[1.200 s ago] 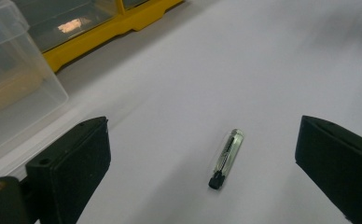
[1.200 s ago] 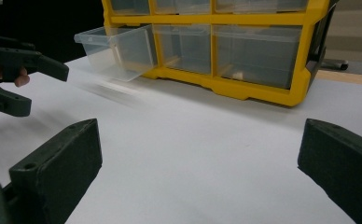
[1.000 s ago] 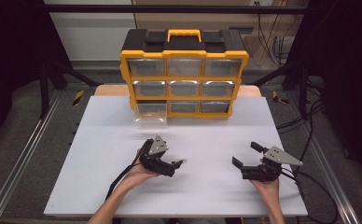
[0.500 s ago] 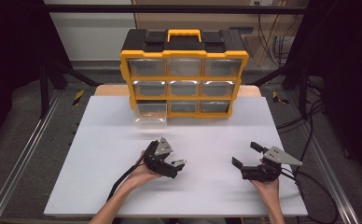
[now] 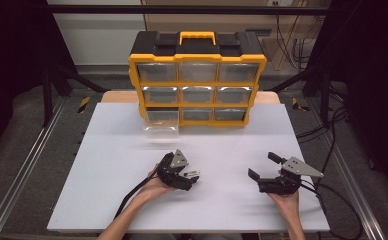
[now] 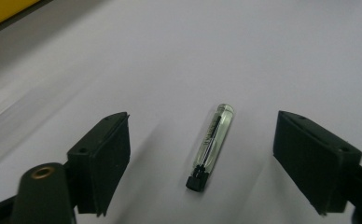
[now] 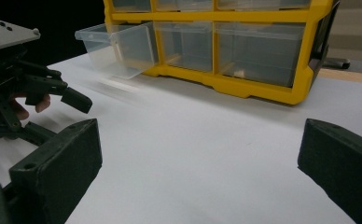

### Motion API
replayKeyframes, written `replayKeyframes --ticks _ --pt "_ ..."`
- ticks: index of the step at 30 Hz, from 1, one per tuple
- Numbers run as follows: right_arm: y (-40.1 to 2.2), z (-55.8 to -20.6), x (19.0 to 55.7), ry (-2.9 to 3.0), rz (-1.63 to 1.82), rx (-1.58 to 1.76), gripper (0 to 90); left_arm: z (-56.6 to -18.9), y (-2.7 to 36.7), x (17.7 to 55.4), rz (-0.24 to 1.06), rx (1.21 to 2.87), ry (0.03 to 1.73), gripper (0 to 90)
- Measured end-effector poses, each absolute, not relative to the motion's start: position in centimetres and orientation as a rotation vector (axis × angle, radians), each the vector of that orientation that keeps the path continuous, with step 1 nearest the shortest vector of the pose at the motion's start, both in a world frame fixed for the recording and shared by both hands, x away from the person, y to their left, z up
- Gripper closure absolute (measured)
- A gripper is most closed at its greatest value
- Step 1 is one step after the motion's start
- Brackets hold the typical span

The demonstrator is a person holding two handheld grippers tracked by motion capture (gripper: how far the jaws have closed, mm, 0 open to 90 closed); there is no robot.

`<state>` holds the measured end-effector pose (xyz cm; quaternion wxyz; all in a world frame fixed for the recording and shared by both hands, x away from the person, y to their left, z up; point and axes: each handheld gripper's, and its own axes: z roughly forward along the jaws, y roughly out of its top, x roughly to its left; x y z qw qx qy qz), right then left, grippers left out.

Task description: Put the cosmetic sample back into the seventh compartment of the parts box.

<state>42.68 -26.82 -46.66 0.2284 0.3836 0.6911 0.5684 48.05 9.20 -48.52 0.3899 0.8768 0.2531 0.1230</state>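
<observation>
With our left gripper we stand over a small clear vial with a black cap, lying flat on the white counter. It sits between the jaws, which have just been closing but are apart and not touching the glass. We judge the pickup step is in hand: next we close squarely on the vial's body and lift. Beyond the jaws stands the yellow organizer, its bottom-left drawer pulled out. Our right gripper rests on the counter, jaws wide apart, nothing between them.
</observation>
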Motion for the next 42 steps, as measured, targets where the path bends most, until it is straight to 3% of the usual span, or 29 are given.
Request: replayKeyframes --ticks 12,20,42 --pt "-26.8 -46.69 42.72 1.902 1.564 1.053 0.5 -48.66 9.14 48.14 0.271 2.225 0.632 47.1" --pt "-26.81 -46.67 42.69 1.902 1.566 1.055 0.5 -48.67 9.16 48.22 0.244 2.226 0.621 58.8" --pt "-26.82 -46.64 42.66 1.901 1.569 1.057 0.5 -48.84 9.22 48.45 0.228 2.236 0.64 71.8"
